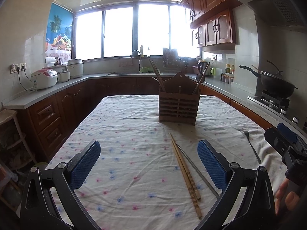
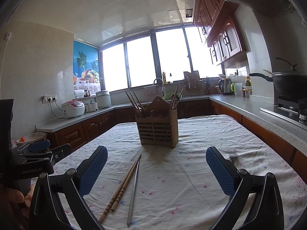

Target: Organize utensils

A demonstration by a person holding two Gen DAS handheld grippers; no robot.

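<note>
A slatted wooden utensil holder (image 1: 178, 105) (image 2: 157, 132) stands mid-table with chopsticks and a spoon sticking out of it. On the floral cloth lie a pair of bamboo chopsticks (image 1: 185, 174) (image 2: 120, 189) and a thin metal chopstick (image 1: 197, 170) (image 2: 133, 189). A metal fork (image 1: 251, 145) (image 2: 233, 156) lies to the right, its handle hidden behind the right gripper's finger in the right wrist view. My left gripper (image 1: 148, 164) hovers open over the cloth, the chopsticks just inside its right finger. My right gripper (image 2: 156, 170) is open too, chopsticks between its fingers.
The table (image 1: 122, 126) sits inside a U-shaped counter (image 1: 38, 94). Rice cookers (image 1: 44, 78) stand on the left, a sink (image 1: 138, 71) under the window, a wok (image 1: 276, 84) on the stove at right. The right gripper's body (image 1: 287, 149) shows at the left view's right edge.
</note>
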